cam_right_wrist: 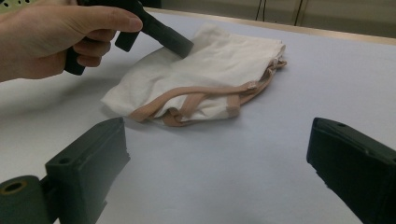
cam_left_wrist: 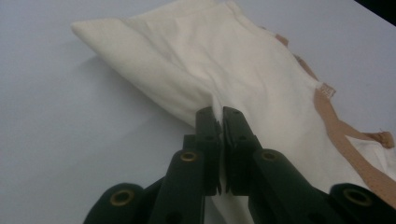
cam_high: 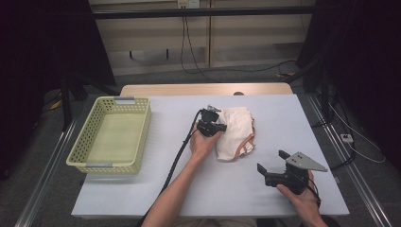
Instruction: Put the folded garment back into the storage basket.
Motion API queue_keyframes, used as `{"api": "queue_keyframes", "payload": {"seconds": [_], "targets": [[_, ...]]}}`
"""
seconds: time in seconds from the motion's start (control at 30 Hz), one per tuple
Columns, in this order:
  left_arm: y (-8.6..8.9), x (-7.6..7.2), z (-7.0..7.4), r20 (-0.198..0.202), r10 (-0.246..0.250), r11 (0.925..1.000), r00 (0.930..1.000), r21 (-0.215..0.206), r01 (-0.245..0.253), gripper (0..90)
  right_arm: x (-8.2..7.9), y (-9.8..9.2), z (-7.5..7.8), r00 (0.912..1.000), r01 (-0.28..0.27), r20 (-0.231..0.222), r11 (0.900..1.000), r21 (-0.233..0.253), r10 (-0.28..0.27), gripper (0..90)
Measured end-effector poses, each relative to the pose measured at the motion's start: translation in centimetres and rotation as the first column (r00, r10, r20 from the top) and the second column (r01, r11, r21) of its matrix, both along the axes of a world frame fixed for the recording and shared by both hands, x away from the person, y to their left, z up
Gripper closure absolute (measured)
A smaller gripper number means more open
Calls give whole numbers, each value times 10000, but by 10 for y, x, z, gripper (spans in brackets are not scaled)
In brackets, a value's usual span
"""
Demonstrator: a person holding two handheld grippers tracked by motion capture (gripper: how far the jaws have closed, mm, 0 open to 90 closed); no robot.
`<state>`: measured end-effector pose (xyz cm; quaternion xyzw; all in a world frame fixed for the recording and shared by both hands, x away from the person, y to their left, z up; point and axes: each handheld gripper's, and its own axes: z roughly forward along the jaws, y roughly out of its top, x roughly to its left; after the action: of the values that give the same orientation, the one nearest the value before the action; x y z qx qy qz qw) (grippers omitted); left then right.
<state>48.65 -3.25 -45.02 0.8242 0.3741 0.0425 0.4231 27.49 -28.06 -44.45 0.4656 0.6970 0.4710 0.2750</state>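
A folded cream cloth bag with tan straps lies on the white table, right of centre. My left gripper rests on the bag's left edge, its jaws shut on a fold of the cream fabric. In the right gripper view the left gripper presses on the bag, held by a hand. My right gripper hovers near the table's front right, jaws wide open and holding nothing, pointing toward the bag.
A pale yellow plastic basket stands at the table's left side with nothing in it. A black cable trails from the left gripper along the forearm. Dark curtains and floor cables surround the table.
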Motion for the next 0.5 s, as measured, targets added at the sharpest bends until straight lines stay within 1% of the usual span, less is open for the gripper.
{"api": "queue_keyframes", "payload": {"seconds": [0.03,0.13,0.23,0.27,0.5], "targets": [[1,0,2,73,-45,10000,10000,20,44,866,0,0,0,10000,0,-1,10000,5,0,52],[2,-1,4,150,-36,9999,9999,-107,38,867,0,0,0,10000,49,-7,10000,38,-49,53],[1,-5,8,475,-183,9997,9987,179,175,867,0,0,0,10000,30,13,10000,20,-30,52],[1,-6,9,523,-170,9998,9985,71,167,867,0,0,0,10000,35,-5,10000,24,-35,53],[1,-11,23,950,-289,9992,9951,-252,314,868,-1,0,0,10000,21,-8,10000,21,-21,53]]}}
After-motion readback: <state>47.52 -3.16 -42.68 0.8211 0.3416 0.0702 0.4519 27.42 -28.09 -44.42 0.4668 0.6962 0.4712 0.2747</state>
